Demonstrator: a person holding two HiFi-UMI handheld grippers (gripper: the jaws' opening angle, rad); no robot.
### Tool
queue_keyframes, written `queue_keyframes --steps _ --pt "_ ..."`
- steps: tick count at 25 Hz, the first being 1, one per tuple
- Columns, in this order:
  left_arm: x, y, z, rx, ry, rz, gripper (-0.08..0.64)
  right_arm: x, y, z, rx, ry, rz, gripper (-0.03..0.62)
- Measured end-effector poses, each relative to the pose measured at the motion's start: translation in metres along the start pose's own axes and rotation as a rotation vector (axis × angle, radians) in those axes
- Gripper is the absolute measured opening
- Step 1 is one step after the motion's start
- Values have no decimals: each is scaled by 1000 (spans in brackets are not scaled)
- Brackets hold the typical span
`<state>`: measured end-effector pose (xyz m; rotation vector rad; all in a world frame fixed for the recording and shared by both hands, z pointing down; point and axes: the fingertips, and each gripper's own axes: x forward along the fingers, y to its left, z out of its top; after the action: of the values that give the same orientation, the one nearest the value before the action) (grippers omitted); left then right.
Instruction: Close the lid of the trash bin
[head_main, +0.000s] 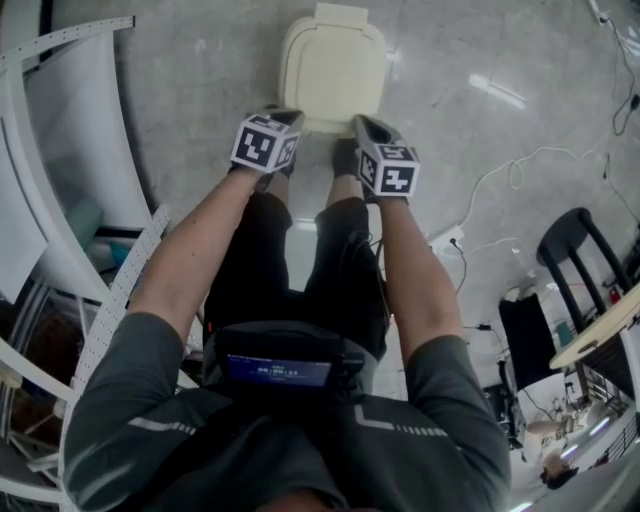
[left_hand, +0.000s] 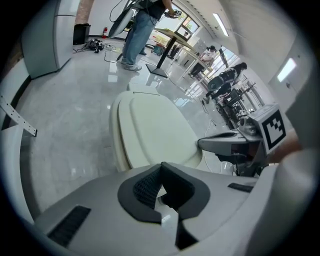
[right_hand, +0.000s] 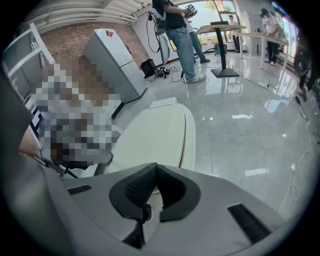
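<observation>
The cream trash bin stands on the grey floor just ahead of the person's feet, and its lid lies flat on the body. My left gripper hovers at the bin's near left corner. My right gripper is at the near right corner. In the left gripper view the left gripper has its dark pads meeting at the tips with nothing between them, just short of the lid's near edge. The right gripper looks the same, and it also shows from the side.
A white curved rack runs along the left. On the right are a black chair, floor cables and a round table. Beyond the bin stand a person and a grey cabinet.
</observation>
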<state>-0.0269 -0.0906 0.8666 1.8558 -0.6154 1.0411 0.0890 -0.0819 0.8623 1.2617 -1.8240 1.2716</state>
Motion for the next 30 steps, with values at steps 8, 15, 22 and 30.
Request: queue_keyframes --steps 8,15,22,30 --pt "10 6 -5 -44 -7 -5 -3 12 -2 0 -13 5 -2 12" --pt "16 7 -7 -49 7 0 -3 15 -6 -5 16 10 -20 12" --pt "18 10 -7 -85 -6 15 -3 19 -7 -7 36 17 -23 12" --pt "19 13 -11 -107 -11 23 -2 21 -5 -9 34 31 -17 12"
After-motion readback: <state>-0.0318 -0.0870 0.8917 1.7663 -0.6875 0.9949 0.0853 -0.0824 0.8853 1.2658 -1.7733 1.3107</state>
